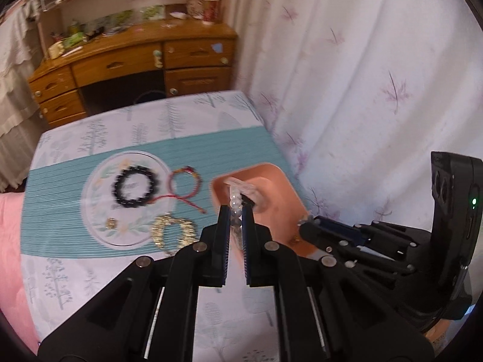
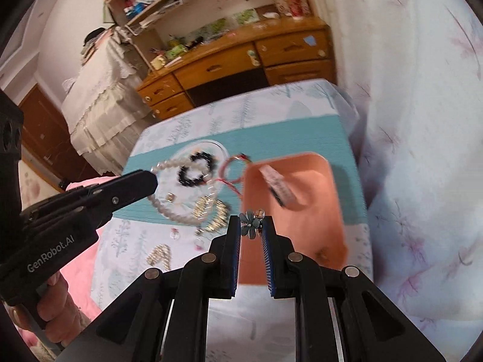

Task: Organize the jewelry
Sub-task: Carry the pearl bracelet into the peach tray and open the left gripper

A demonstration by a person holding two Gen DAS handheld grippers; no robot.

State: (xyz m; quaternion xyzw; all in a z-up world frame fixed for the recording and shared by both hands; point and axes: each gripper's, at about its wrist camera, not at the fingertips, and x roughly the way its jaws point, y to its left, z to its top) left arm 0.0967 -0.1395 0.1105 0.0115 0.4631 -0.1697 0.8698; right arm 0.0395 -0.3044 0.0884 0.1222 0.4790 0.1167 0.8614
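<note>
A table draped in a tree-print cloth point(image 1: 99, 132) with a teal mat point(image 1: 60, 199) holds scattered jewelry. The left gripper point(image 1: 236, 211) has its jaws pinched on a pale bead bracelet point(image 2: 178, 214) — held up above the round glass plate point(image 1: 96, 193), where a black bead bracelet point(image 1: 134, 187) lies. Just right of the plate sits a red cord bracelet point(image 1: 184, 184), then a pink tray point(image 1: 283, 193). The right gripper point(image 2: 253, 223) — near the tray's near edge — pinches a dark flower-shaped piece point(image 2: 252, 223). A gold chain point(image 1: 172, 230) lies at the plate's near edge.
</note>
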